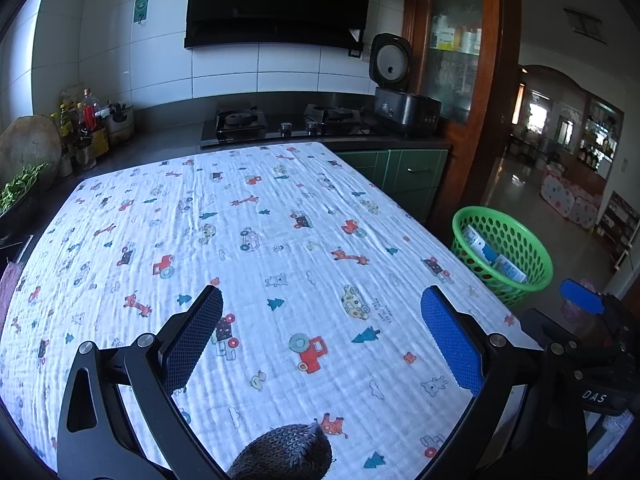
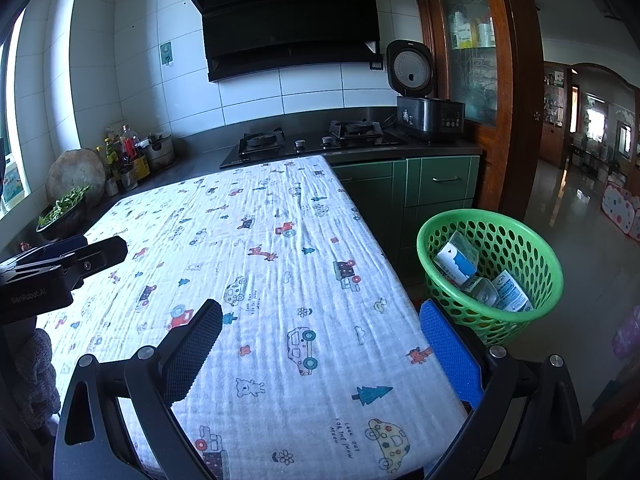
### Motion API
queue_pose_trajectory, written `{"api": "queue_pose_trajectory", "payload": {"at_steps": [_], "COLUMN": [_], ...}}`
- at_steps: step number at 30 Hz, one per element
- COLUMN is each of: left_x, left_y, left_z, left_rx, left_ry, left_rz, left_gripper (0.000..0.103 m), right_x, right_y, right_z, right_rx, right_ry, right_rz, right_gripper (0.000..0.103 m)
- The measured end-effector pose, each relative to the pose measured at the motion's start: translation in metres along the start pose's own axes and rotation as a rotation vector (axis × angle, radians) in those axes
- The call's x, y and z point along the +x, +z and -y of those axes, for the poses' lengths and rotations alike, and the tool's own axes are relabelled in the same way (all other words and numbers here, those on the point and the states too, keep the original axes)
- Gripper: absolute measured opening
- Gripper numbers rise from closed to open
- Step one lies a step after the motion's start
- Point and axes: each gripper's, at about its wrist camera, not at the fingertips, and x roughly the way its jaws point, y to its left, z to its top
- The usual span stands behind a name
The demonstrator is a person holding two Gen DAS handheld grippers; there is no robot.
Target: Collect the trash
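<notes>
A kitchen, white-tiled, with a table in the middle under a white cloth printed with small cars, giraffes and trees. Over the near part of that cloth the left gripper hangs with its jaws spread wide and nothing between them — only printed fabric shows in the gap. The right gripper sits the same way at the table's right-hand edge, jaws wide apart and empty, its blue pad just past the cloth's border. In the right wrist view the left gripper shows as a dark body at the far left, above the cloth.

Beside the table's right edge, on the floor, stands a green perforated basket. Inside it lie the pieces of trash — a white-and-blue carton leaning against the wall, a smaller clear packet and another white-and-blue packet beside it. The basket shows in the left wrist view too, beyond the table's corner.

Behind the table runs a dark counter with a two-burner gas hob and a black extractor hood above it. A rice cooker stands at the counter's right end with its lid up. Bottles and a bowl of greens crowd the left end.
</notes>
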Motion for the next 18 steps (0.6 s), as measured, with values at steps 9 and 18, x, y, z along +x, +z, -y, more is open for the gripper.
{"api": "queue_pose_trajectory", "payload": {"at_steps": [9, 18], "left_x": [0.0005, 0.0006], "left_y": [-0.0003, -0.0001], "left_z": [0.0009, 0.0012], "left_rx": [0.003, 0.004], "left_ry": [0.003, 0.005], "left_rz": [-0.001, -0.001], "left_gripper": [0.098, 0.098], "right_x": [0.0003, 0.0002], "right_y": [-0.0001, -0.0002], "right_z": [0.0003, -0.0003], "right_rx": [-0.001, -0.002], "right_ry": [0.000, 0.002], "right_rz": [-0.001, -0.001], "right_gripper": [0.096, 0.096]}}
